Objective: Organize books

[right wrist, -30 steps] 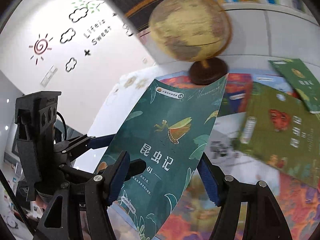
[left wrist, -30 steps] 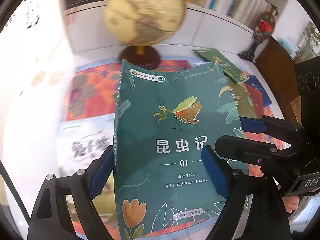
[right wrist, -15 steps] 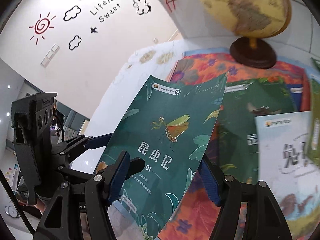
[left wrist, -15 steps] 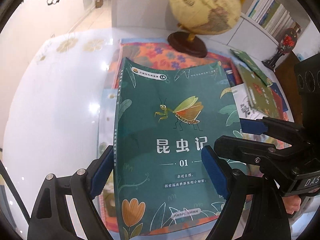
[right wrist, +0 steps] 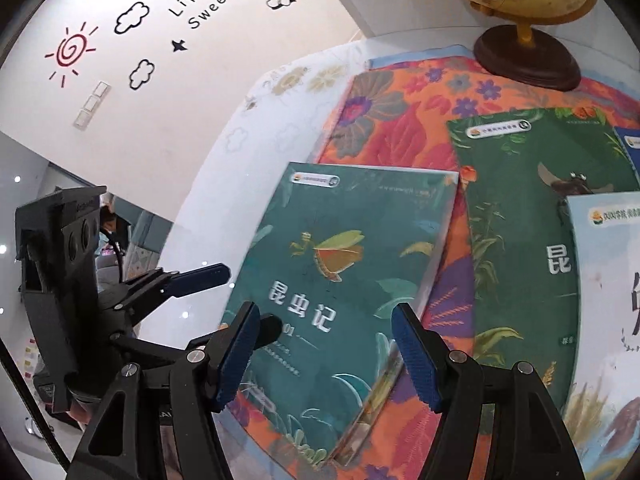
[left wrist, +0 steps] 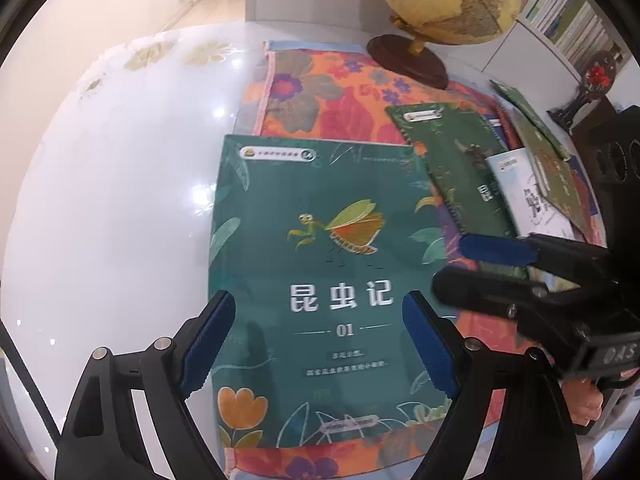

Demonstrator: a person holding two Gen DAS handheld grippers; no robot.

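Glossy teal book [left wrist: 320,280], flat rectangle titled "昆虫记 01", at frame centre on a flowered cloth [left wrist: 320,92] over a shiny white worktop [left wrist: 120,200]. Bare worktop at frame left. Left gripper [left wrist: 318,344] and right gripper [right wrist: 324,354] fingers wide apart, straddling the book; contact unclear.

Lies on cloth [left wrist: 320,96] atop surface [left wrist: 112,200]: mantis book [left wrist: 320,240]; beetle book [left wrist: 460,168] to its right, globe [left wrist: 444,0] behind
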